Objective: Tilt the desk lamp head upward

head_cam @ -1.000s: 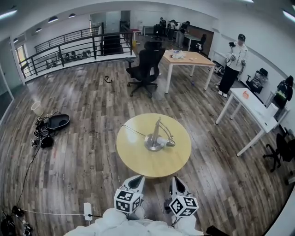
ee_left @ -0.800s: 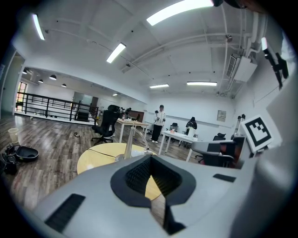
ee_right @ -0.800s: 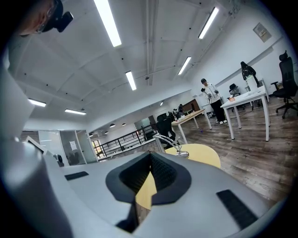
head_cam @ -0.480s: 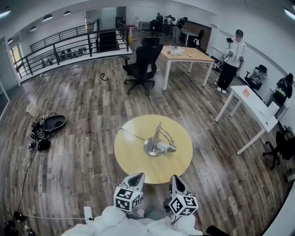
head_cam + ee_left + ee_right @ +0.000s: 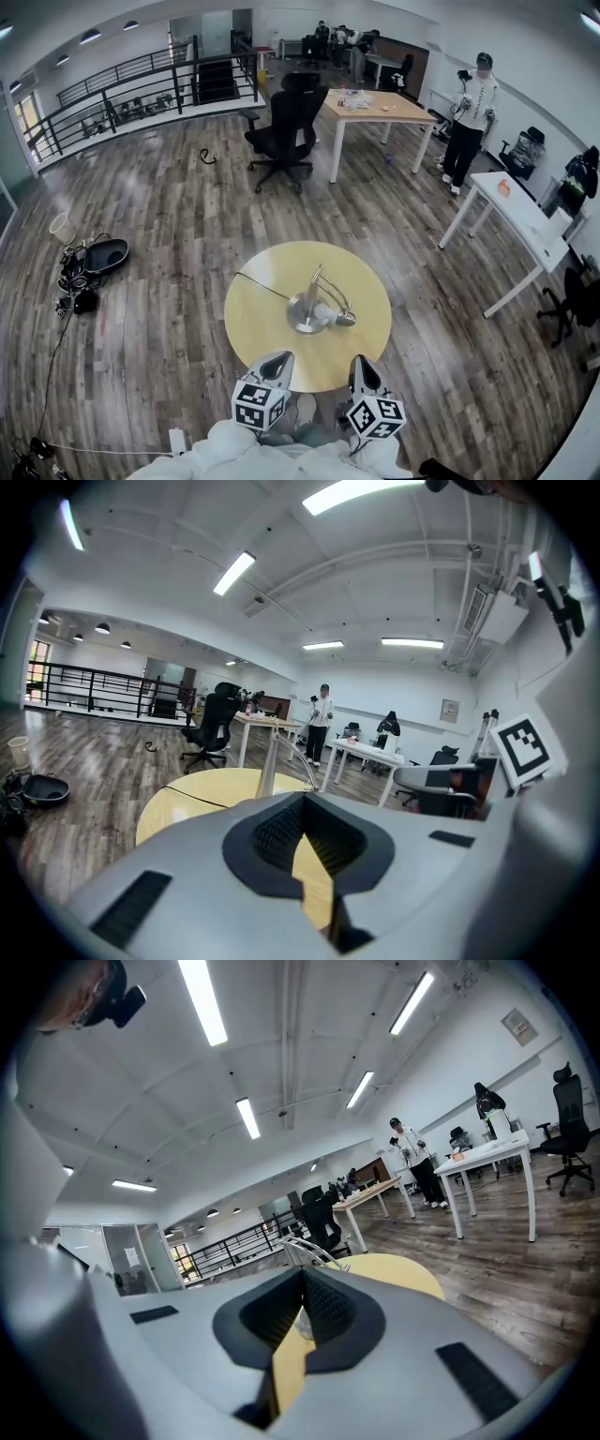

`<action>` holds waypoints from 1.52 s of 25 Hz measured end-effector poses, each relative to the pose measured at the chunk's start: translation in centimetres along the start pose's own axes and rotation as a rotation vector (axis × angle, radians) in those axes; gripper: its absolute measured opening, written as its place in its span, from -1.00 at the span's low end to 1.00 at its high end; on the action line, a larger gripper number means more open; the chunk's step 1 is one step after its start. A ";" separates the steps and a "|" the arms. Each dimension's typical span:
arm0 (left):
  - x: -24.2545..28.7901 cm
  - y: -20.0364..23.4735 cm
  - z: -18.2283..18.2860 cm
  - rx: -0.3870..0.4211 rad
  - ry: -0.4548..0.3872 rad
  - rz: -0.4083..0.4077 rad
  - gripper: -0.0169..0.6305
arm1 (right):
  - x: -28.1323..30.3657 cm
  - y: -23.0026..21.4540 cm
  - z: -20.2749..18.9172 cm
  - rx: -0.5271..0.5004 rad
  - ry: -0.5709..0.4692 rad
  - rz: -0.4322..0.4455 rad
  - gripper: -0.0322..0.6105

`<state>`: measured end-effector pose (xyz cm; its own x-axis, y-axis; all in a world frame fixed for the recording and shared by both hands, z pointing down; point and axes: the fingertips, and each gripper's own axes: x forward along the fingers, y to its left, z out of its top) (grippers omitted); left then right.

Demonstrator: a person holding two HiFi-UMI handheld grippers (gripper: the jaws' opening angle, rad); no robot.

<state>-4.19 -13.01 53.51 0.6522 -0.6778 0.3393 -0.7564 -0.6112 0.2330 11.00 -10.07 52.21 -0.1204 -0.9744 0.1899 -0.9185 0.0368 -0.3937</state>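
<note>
Hovering before the desk lamp [image 5: 310, 311], left hand-held gripper [image 5: 279, 357] and right hand-held gripper [image 5: 360, 362], both closed, empty.

Light: bright, even, from ceiling strip lights [image 5: 202, 1002].
Glare: pale sheen on floor [image 5: 159, 202].
Distortion: fisheye bending, dark corners.

The desk lamp [image 5: 309, 313] stands at the round table [image 5: 258, 323]'s centre; your left gripper [image 5: 278, 362] and right gripper [image 5: 361, 367] sit at its near edge.
</note>
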 end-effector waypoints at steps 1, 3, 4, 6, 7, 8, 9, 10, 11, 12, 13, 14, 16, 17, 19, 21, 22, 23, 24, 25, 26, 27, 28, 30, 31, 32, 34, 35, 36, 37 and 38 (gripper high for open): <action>0.7 0.2 0.3 0.001 -0.001 0.002 -0.95 | 0.8 -0.4 0.3 -0.001 -0.002 0.004 -0.86; 2.2 0.8 1.1 0.003 -0.004 0.008 -0.95 | 2.6 -1.0 1.1 0.001 -0.004 0.014 -0.86; 3.0 1.1 1.5 0.003 -0.006 0.013 -0.95 | 3.5 -1.3 1.4 0.002 -0.004 0.019 -0.86; 4.7 1.8 2.4 0.004 -0.009 0.024 -0.95 | 5.4 -2.0 2.2 -0.001 -0.001 0.026 -0.86; 5.6 2.2 2.8 0.003 -0.010 0.029 -0.95 | 6.3 -2.5 2.6 -0.003 0.002 0.028 -0.86; 6.5 2.5 3.1 0.003 -0.010 0.034 -0.95 | 7.2 -2.9 2.9 -0.004 0.004 0.030 -0.86; 7.3 2.8 3.3 0.003 -0.009 0.038 -0.95 | 8.0 -3.3 3.1 -0.004 0.006 0.033 -0.86; 8.0 3.0 3.6 0.003 -0.007 0.042 -0.95 | 8.8 -3.7 3.4 -0.006 0.008 0.037 -0.86; 8.8 3.2 3.8 0.004 -0.005 0.045 -0.95 | 9.6 -4.0 3.7 -0.008 0.008 0.041 -0.86; 9.5 3.3 4.2 0.005 -0.004 0.049 -0.95 | 10.2 -4.4 4.1 -0.010 0.008 0.045 -0.86; 10.2 3.4 4.6 0.006 -0.002 0.053 -0.95 | 10.9 -4.9 4.5 -0.009 0.008 0.048 -0.86; 10.8 3.4 4.9 0.005 0.000 0.058 -0.95 | 11.5 -5.3 4.9 -0.006 0.009 0.050 -0.86; 11.7 3.5 5.2 0.000 0.007 0.071 -0.95 | 12.4 -6.4 5.3 0.002 0.017 0.049 -0.86; 12.1 3.6 5.2 -0.002 0.010 0.077 -0.95 | 12.8 -6.8 5.3 0.005 0.023 0.049 -0.86; 12.8 4.2 4.8 -0.004 0.018 0.091 -0.95 | 13.9 -7.6 5.0 0.006 0.032 0.050 -0.86; 13.5 5.3 4.5 -0.011 0.027 0.106 -0.95 | 14.9 -8.0 5.1 0.004 0.038 0.051 -0.86; 13.7 5.8 4.3 -0.019 0.032 0.114 -0.95 | 15.3 -8.2 5.1 0.000 0.043 0.051 -0.86; 13.9 6.3 4.1 -0.026 0.039 0.120 -0.95 | 15.6 -8.4 5.2 -0.005 0.049 0.050 -0.86; 14.1 6.7 4.0 -0.032 0.045 0.125 -0.95 | 15.8 -8.7 5.2 -0.012 0.057 0.047 -0.86; 14.4 7.1 4.0 -0.035 0.050 0.127 -0.95 | 16.1 -9.0 5.3 -0.018 0.063 0.041 -0.86; 14.8 7.4 4.1 -0.033 0.054 0.126 -0.95 | 16.4 -9.3 5.5 -0.021 0.066 0.036 -0.86; 15.2 7.7 4.2 -0.023 0.058 0.123 -0.95 | 16.6 -9.5 5.8 -0.020 0.065 0.032 -0.86; 15.6 7.9 4.3 -0.005 0.061 0.116 -0.95 | 16.7 -9.7 6.2 -0.016 0.059 0.035 -0.86; 16.6 8.3 4.2 0.050 0.056 0.091 -0.95 | 16.8 -9.6 6.5 -0.011 0.050 0.062 -0.86; 17.0 8.4 4.1 0.083 0.047 0.071 -0.95 | 16.9 -9.6 6.4 -0.015 0.052 0.082 -0.86; 17.6 8.5 4.1 0.117 0.035 0.046 -0.95 | 16.9 -9.6 6.3 -0.024 0.059 0.105 -0.86; 18.6 8.5 4.5 0.172 0.012 -0.014 -0.95 | 16.7 -9.5 6.1 -0.057 0.084 0.178 -0.86; 19.0 8.4 4.7 0.196 0.011 -0.046 -0.95 | 16.3 -9.3 5.8 -0.088 0.108 0.231 -0.86; 19.5 8.3 4.8 0.220 0.020 -0.072 -0.87 | 15.9 -9.0 5.2 -0.130 0.142 0.288 -0.86; 19.9 8.5 4.8 0.243 0.032 -0.090 -0.58 | 15.5 -8.8 4.4 -0.179 0.185 0.341 -0.83; 20.4 8.6 4.8 0.259 0.043 -0.103 -0.41 | 15.2 -8.8 3.4 -0.229 0.235 0.385 -0.58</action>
<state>2.84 -34.08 58.06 0.7181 -0.5922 0.3654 -0.6447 -0.7638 0.0291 18.54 -25.97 55.56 -0.5242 -0.8053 0.2769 -0.8465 0.4571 -0.2728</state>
